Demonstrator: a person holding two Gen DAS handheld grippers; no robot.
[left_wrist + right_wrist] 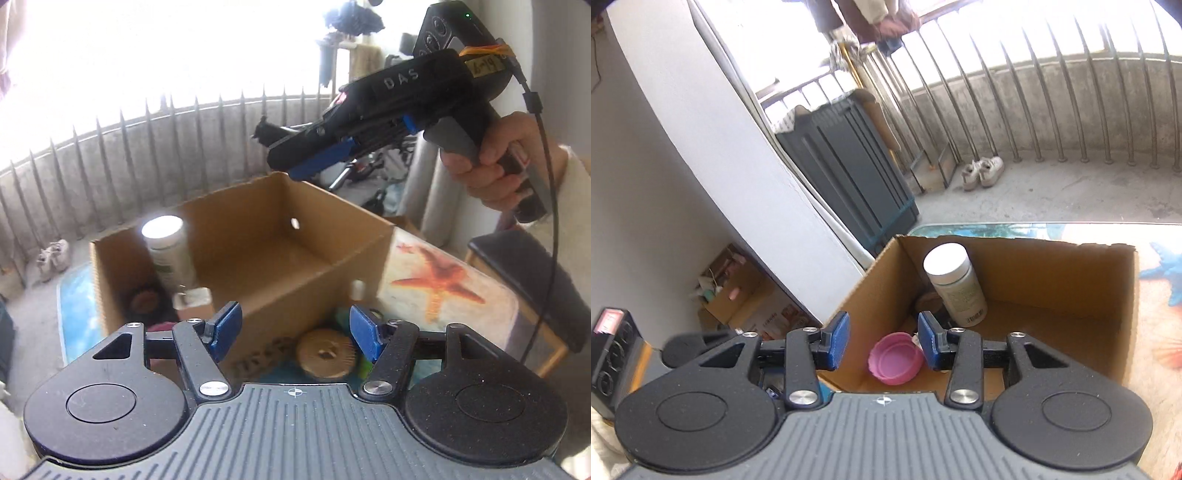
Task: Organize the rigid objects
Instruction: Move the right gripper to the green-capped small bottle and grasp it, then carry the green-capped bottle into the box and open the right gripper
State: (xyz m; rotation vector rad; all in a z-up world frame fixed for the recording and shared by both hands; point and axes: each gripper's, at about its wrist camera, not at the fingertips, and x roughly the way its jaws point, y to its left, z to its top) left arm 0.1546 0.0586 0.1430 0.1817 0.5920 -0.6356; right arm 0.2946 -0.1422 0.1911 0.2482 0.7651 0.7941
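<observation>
An open cardboard box (258,236) stands on the table. In it a white bottle (170,254) stands upright, beside a brown round thing (142,301) and a small white carton (194,301). My left gripper (295,332) is open and empty in front of the box. Below it lies a tan round disc (327,354). My right gripper (284,147), held by a hand (491,162), hovers over the box's far corner. In the right wrist view my right gripper (882,341) is open and empty above the box (1071,295), over a pink lid (894,358) near the bottle (955,284).
The table (443,280) carries a starfish-print cover. A dark stool (532,291) stands to its right. On the balcony floor are pale shoes (982,171), a dark cabinet (849,166) and cartons (738,295) by the wall. A metal railing (1034,110) runs behind.
</observation>
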